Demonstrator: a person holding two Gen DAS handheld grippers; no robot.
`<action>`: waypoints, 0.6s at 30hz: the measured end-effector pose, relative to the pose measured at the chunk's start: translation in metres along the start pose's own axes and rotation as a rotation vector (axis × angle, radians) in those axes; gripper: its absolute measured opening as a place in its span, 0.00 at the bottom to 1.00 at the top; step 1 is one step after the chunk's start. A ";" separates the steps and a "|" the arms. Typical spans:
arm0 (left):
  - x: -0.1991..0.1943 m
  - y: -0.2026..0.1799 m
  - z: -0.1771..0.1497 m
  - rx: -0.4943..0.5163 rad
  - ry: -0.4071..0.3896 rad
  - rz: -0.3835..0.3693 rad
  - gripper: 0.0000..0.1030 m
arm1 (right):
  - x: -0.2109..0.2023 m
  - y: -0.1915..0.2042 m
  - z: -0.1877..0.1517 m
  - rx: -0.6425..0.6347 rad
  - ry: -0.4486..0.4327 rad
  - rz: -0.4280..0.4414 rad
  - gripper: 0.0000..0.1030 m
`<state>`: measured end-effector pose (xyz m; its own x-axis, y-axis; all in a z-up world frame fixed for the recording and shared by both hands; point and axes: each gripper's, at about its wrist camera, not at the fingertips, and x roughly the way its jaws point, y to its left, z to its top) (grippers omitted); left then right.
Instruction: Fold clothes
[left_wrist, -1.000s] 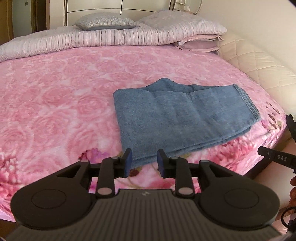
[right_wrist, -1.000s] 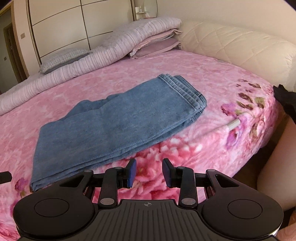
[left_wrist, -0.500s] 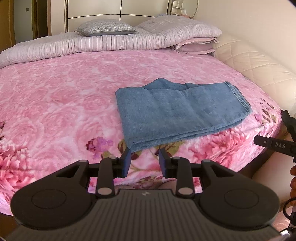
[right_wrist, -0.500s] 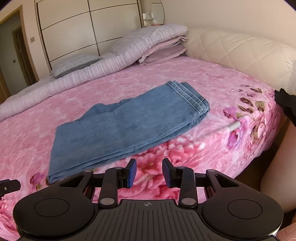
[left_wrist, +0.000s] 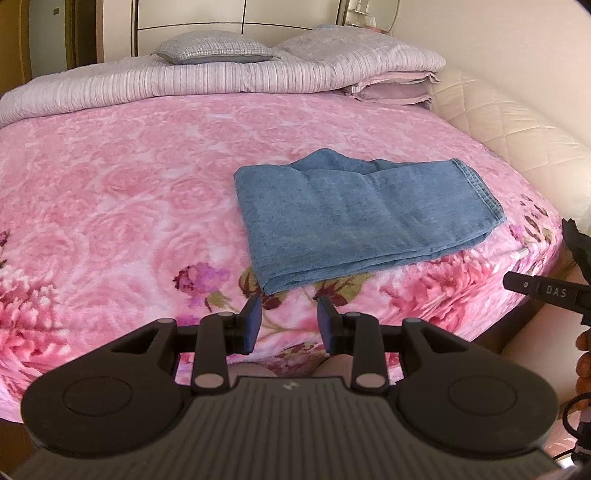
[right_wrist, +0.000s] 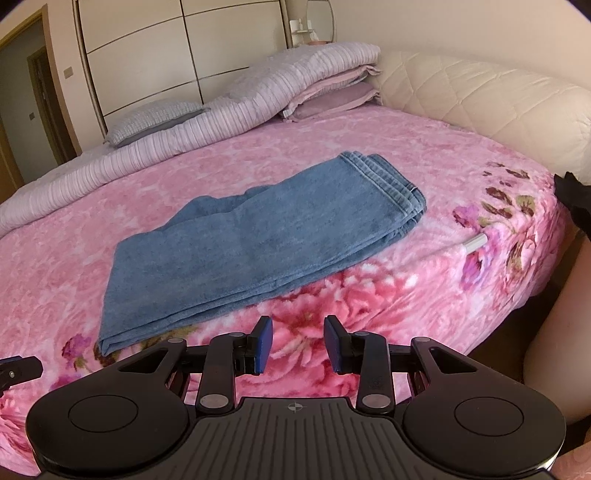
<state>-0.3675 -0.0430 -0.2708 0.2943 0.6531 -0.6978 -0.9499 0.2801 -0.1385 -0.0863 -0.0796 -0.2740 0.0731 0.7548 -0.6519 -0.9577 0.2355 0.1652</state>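
A pair of blue jeans (left_wrist: 362, 218) lies folded flat in a long rectangle on the pink floral bedspread (left_wrist: 110, 199), near the bed's front edge; it also shows in the right wrist view (right_wrist: 255, 240). My left gripper (left_wrist: 289, 321) is open and empty, held off the bed just in front of the jeans' near left corner. My right gripper (right_wrist: 298, 343) is open and empty, in front of the bed edge below the jeans' middle. Neither touches the cloth.
Striped lilac quilt (left_wrist: 184, 81) and pillows (left_wrist: 391, 92) lie at the bed's far end. A cream quilted bed surround (right_wrist: 480, 96) curves along the right. A small white tube (right_wrist: 474, 243) lies on the bedspread right of the jeans. The right gripper's tip (left_wrist: 543, 291) shows at the left view's right edge.
Both grippers have drawn back from the bed, so the jeans look smaller and farther. The jeans have not moved. Both grippers stay open.
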 end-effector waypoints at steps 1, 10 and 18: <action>0.002 0.003 0.001 -0.005 -0.003 -0.015 0.27 | 0.003 -0.001 0.000 0.001 0.000 0.007 0.34; 0.051 0.045 0.010 -0.122 0.051 -0.118 0.26 | 0.048 0.012 0.000 -0.075 -0.004 0.104 0.34; 0.107 0.086 0.018 -0.369 0.125 -0.244 0.26 | 0.091 0.051 -0.012 -0.305 -0.047 0.092 0.34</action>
<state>-0.4159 0.0638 -0.3451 0.5203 0.5033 -0.6899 -0.8351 0.1311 -0.5342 -0.1315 -0.0066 -0.3339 -0.0121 0.7936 -0.6083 -0.9996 -0.0242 -0.0118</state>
